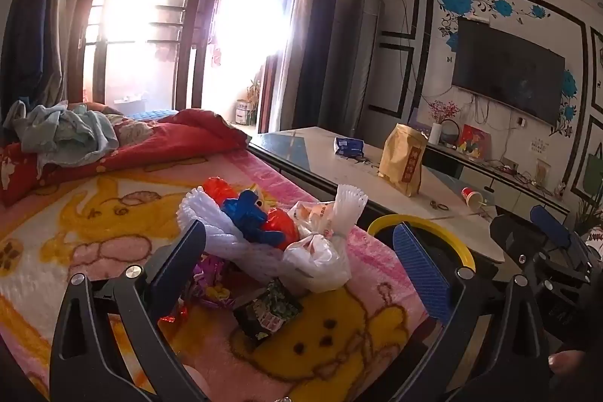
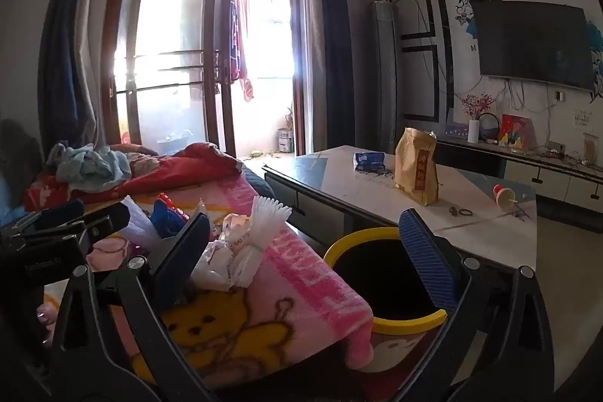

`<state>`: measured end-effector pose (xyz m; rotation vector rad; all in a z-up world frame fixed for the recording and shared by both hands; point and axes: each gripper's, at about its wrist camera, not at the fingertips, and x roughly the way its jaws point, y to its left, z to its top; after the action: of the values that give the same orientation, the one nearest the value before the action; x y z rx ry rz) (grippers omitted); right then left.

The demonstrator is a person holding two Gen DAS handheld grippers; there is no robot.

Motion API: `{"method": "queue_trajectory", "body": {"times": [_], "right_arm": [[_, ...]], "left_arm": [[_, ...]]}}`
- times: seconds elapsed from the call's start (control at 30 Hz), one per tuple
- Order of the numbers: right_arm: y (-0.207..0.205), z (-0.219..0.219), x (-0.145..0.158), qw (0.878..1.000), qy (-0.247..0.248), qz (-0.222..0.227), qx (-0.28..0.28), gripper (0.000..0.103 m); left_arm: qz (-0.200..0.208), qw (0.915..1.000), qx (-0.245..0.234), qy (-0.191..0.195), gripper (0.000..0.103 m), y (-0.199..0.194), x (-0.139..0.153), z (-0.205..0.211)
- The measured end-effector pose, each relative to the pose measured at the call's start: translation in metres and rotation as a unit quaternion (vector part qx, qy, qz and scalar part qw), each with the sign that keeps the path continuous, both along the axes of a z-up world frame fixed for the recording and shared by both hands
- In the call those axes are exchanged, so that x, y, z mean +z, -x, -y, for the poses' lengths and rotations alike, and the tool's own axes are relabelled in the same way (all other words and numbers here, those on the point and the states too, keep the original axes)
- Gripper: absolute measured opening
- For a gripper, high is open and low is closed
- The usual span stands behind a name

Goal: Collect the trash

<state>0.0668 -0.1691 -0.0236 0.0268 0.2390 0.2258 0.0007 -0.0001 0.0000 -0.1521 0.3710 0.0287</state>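
Dark snack wrapper [image 1: 267, 311] lay closest to L gripper [image 1: 301, 266], jaws spread wide, nothing held; trash pile sat on pink blanket [image 1: 94, 251].
R gripper [image 2: 305, 251] also spread, empty, hovering w/ its right finger over yellow-rimmed bin [image 2: 377, 289] at bed edge. Pile = white foam net [image 1: 211, 225], blue scrap [image 1: 252, 217], red-orange scrap [image 1: 280, 225], white plastic bag [image 1: 320, 259], purple foil [image 1: 211, 281], all bunched just ahead of L jaws, between the fingers' line. Bin was to the right of pile, beside blanket edge. L looked nearer to pile, R nearer to bin. Wrapper's long axis ran roughly diagonal across L's opening, so prob. a straight push fwd + close would do. Coffee table [image 2: 490, 236] behind bin carried a brown bag [image 2: 416, 168] and red cup [image 2: 503, 194].
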Motion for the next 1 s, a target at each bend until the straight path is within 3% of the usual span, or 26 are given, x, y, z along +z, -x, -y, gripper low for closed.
{"method": "queue_trajectory", "body": {"times": [1.0], "right_arm": [[0.002,0.002,-0.002,1.000,-0.010,-0.002,-0.001,0.092]], "left_arm": [[0.010,0.9999,0.009,-0.002,0.097,0.008,0.005,-0.009]]}}
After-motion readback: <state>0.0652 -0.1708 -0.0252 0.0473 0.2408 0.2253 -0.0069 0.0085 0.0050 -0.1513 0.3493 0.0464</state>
